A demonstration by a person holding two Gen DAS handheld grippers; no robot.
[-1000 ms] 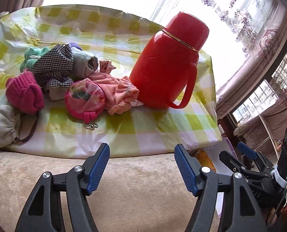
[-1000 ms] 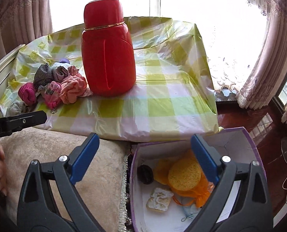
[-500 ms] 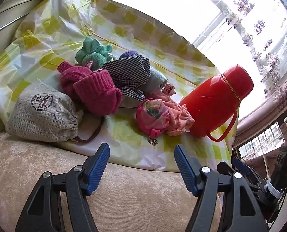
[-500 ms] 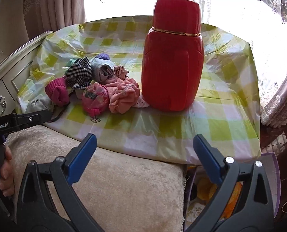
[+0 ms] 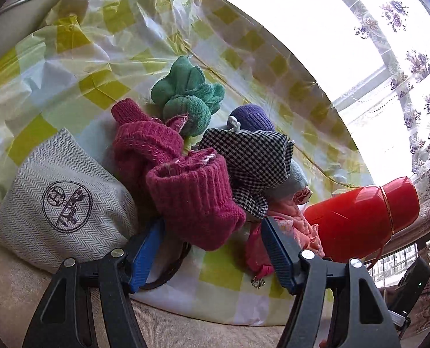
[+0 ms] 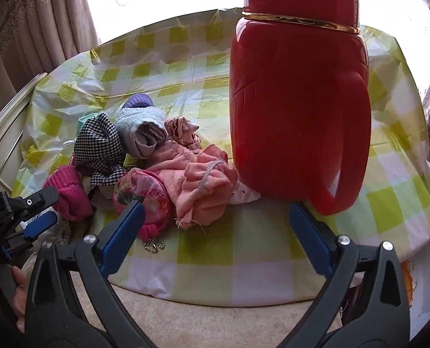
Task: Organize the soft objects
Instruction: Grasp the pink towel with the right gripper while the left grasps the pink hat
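With both tools wide open and empty, the left tool (image 5: 212, 252) straddles the magenta knit sock (image 5: 191, 200) in the pile on the tabletop (image 6: 209, 249), where closing may also catch the checkered cloth (image 5: 252, 159) or brown cord (image 5: 171, 269).

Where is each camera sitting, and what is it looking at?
Left wrist: rides on the left gripper, facing the magenta knit sock and the grey pouch; its own two open fingers show.
Right wrist: rides on the right gripper, facing the red thermos and the pink cloth; its own open fingers show, plus the left gripper at the left edge.
Both views share the thermos, the checked cloth and the yellow-checked table cover.
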